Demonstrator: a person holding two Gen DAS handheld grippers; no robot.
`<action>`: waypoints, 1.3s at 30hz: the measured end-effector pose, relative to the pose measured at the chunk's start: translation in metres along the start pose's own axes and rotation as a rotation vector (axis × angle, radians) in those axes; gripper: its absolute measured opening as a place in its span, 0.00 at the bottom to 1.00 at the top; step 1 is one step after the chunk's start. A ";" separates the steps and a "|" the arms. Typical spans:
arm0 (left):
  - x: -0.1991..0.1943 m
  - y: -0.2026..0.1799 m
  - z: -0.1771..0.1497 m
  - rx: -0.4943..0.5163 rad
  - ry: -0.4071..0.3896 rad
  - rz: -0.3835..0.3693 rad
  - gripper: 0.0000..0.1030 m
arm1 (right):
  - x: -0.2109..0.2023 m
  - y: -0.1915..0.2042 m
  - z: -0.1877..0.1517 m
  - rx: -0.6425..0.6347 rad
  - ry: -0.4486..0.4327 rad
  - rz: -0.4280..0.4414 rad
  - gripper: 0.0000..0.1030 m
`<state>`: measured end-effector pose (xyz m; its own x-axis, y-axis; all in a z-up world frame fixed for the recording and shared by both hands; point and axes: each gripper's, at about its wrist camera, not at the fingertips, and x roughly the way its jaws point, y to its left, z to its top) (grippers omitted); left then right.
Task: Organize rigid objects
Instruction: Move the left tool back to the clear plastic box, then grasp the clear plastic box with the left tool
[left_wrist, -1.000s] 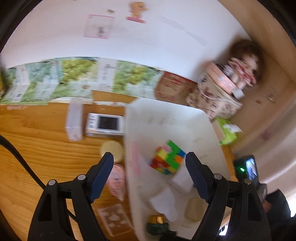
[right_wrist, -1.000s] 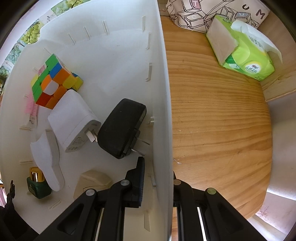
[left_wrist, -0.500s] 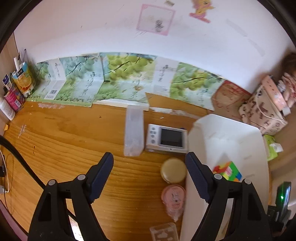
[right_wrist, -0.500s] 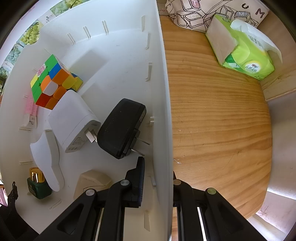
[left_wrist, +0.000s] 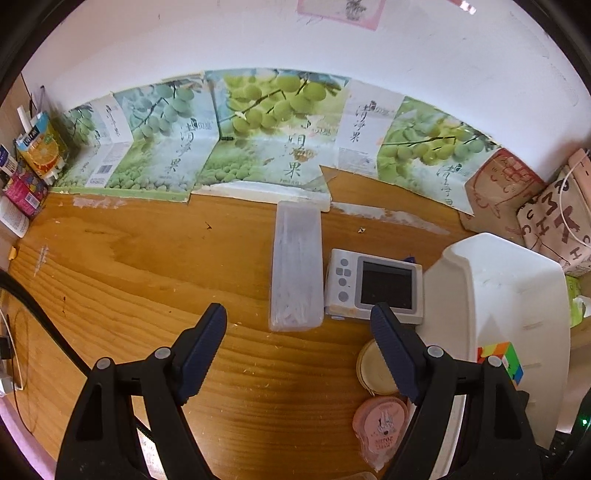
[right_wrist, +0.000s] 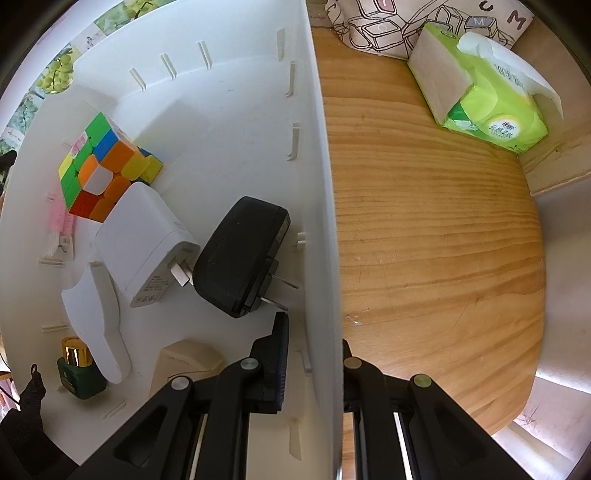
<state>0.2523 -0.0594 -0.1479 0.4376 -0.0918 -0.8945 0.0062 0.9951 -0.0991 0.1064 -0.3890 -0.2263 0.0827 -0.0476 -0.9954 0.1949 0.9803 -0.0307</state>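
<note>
While the right gripper (right_wrist: 314, 354) is seen pinching the side wall of a white bin (right_wrist: 317, 184), the left gripper (left_wrist: 297, 332) is held with fingers spread and empty above a wooden table (left_wrist: 147, 280). Inside the bin lie a colour cube (right_wrist: 99, 170), a white charger (right_wrist: 147, 240) and a black adapter (right_wrist: 240, 258). On the table, a clear plastic case (left_wrist: 295, 266) lies just beside a small white device (left_wrist: 375, 284).

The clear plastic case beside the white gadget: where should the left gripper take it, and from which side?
Grip the clear case across its narrow width near the close end, coming from above. It lies flat and long, pointing away from the open left gripper, and the white gadget crowds one side, so go carefully there.
</note>
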 end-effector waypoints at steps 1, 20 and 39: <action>0.003 0.001 0.001 -0.005 0.008 0.000 0.80 | 0.000 0.000 0.000 0.001 0.001 0.000 0.14; 0.044 0.014 0.011 -0.141 0.102 -0.106 0.54 | 0.001 -0.001 0.006 0.004 0.016 -0.003 0.14; 0.022 0.028 0.005 -0.194 0.049 -0.181 0.41 | 0.001 0.003 0.007 -0.013 0.018 -0.014 0.14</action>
<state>0.2667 -0.0330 -0.1677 0.4007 -0.2741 -0.8742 -0.0938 0.9369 -0.3368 0.1135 -0.3872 -0.2267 0.0620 -0.0582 -0.9964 0.1835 0.9819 -0.0460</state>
